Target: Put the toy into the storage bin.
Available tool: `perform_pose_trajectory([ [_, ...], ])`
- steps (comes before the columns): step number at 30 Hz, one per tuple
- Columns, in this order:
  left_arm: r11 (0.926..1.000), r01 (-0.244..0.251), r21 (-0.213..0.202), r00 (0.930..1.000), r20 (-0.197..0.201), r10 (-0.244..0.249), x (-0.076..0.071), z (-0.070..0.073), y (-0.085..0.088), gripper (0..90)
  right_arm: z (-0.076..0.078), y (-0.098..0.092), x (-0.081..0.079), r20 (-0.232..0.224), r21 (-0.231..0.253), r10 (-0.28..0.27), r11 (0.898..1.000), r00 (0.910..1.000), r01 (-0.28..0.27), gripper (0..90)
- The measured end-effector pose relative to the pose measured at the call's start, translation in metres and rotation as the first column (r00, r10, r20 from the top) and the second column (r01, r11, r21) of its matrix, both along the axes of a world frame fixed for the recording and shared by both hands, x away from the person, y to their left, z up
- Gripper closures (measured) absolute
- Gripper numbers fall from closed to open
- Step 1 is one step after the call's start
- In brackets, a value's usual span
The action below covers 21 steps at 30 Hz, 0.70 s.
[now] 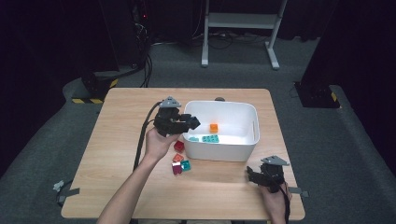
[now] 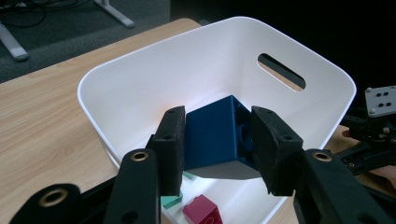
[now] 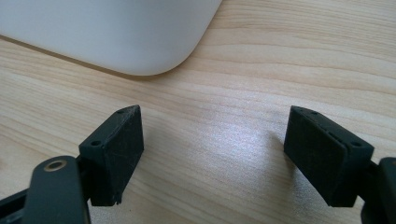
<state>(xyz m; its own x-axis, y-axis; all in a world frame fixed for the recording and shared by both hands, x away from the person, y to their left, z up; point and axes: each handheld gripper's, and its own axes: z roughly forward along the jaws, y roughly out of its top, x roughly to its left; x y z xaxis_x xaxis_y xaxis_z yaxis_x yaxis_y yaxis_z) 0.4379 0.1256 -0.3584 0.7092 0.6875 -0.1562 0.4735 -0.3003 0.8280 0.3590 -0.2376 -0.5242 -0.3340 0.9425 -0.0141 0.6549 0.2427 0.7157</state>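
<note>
The left tongs (image 2: 217,140) grip a blue block (image 2: 215,135) over the white bin's (image 1: 243,114) left rim. The right tongs (image 3: 212,154) gape empty near the table's (image 1: 121,126) right front corner.

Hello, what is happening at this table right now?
A person is sorting toy blocks into a white bin. The left hand-held gripper is shut on a blue block and holds it over the bin's near rim. An orange block and teal blocks lie inside already. Several more blocks wait on the table beside the bin. The right hand-held gripper is open and holds nothing, low over the table near the bin's corner.
</note>
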Motion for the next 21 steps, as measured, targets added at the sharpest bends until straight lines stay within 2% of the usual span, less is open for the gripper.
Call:
perform_pose_trajectory([
  [6,1.0000,0.004,0.003,1.0000,0.005,-0.004,0.005,-0.004,-0.007,56.9,0.000,0.000,0.000,0.000,0.000,0.001,1.000,1.0000,-0.001,20.1],
  [12,0.9993,0.015,0.035,0.9999,0.007,-0.015,0.009,-0.010,-0.019,56.8,0.000,0.000,0.000,0.000,0.000,0.000,1.000,1.0000,0.000,20.1],
  [18,0.9985,0.021,0.051,0.9998,0.004,-0.021,0.012,-0.014,-0.026,56.1,0.000,0.000,0.000,0.000,0.000,0.001,1.000,1.0000,-0.001,20.1],
  [21,0.9982,0.008,0.060,1.0000,-0.002,-0.008,0.014,-0.018,-0.032,46.7,0.000,0.000,0.000,0.000,0.000,0.001,1.000,1.0000,-0.001,20.1],
])
